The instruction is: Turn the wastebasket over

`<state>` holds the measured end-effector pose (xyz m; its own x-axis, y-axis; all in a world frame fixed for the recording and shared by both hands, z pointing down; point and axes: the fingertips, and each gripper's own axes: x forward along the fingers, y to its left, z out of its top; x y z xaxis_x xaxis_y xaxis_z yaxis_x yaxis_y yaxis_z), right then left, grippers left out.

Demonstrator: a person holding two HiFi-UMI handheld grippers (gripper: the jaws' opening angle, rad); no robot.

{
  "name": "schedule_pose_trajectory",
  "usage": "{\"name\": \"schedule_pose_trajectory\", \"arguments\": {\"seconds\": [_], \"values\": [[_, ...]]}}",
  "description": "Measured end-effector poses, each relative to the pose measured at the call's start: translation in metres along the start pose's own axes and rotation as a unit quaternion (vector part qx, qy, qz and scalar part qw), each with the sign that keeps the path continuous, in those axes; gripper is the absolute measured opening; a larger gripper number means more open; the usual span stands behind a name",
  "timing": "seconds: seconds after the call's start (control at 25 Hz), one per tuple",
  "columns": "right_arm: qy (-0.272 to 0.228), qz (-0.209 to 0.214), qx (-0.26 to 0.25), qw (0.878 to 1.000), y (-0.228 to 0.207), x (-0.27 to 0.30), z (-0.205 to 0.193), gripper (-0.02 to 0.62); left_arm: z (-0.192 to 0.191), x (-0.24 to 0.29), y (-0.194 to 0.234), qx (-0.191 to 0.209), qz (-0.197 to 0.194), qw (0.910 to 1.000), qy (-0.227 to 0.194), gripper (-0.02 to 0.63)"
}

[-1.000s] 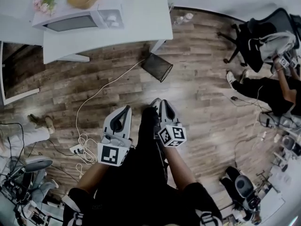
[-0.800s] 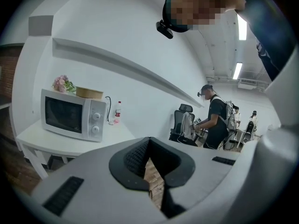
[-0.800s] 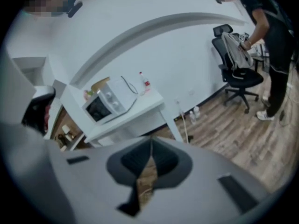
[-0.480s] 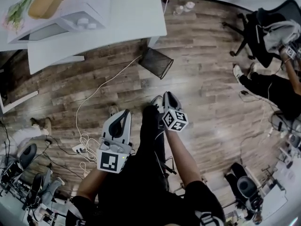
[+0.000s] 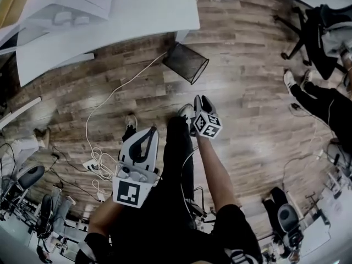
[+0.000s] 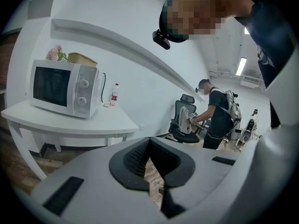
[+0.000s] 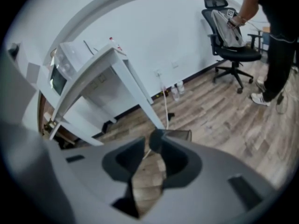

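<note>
Position: the wastebasket (image 5: 186, 62) stands on the wood floor (image 5: 247, 109) just beside the near leg of the white table (image 5: 137, 10), on its open-floor side. A white cable (image 5: 110, 100) runs along the floor from under the table, close to the basket, though I cannot tell whether they touch. In the head view the basket sits at a slant. I cannot settle from these views which end is the mouth.

Grippers: both are well short of the table and touch nothing.
- The right gripper (image 5: 202, 99) points down toward the basket. Its jaws have just been opening and now stand apart, with only bare floor between them.
- The left gripper (image 5: 152, 131) hangs further back from the table. Its jaw tips are together and nothing is held.

Handling, in my judgement:
- The basket is dark wire mesh and looks empty, so I expect it to be light.
- It should be stiff enough to lift by one edge, though a thin wall could dent under a hard squeeze.
- On this smooth floor it will likely skate away if nudged sideways.

Recommended hold: pinch the rim wall between the right jaws, one pad inside and one outside. Bring the left gripper to the opposite side to steady the basket through the turn.
</note>
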<state>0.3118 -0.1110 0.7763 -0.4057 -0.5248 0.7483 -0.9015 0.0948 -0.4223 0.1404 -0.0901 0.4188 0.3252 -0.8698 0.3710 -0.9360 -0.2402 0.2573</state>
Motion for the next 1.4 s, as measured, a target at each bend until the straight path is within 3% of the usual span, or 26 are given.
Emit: {"name": "schedule_pose_trajectory", "arguments": {"seconds": [0.56,0.96,1.2,1.4], "values": [[0.049,-0.029,0.034,0.998,-0.087,0.098,-0.079,0.118,-0.055,0.043,0.009,-0.012,0.003,0.9999,0.011,0.034],[0.076,-0.027,0.038,0.996,-0.120,0.157,-0.111,0.118,-0.091,0.056,0.031,-0.034,0.035,0.9984,0.029,0.034],[0.087,-0.057,0.038,0.994,-0.145,0.194,-0.122,0.117,-0.103,0.065,0.041,-0.029,0.037,0.9980,0.042,0.034],[0.101,-0.048,0.038,0.993,-0.157,0.215,-0.130,0.124,-0.118,0.071,0.041,-0.034,0.045,0.9970,0.053,0.034]]}}
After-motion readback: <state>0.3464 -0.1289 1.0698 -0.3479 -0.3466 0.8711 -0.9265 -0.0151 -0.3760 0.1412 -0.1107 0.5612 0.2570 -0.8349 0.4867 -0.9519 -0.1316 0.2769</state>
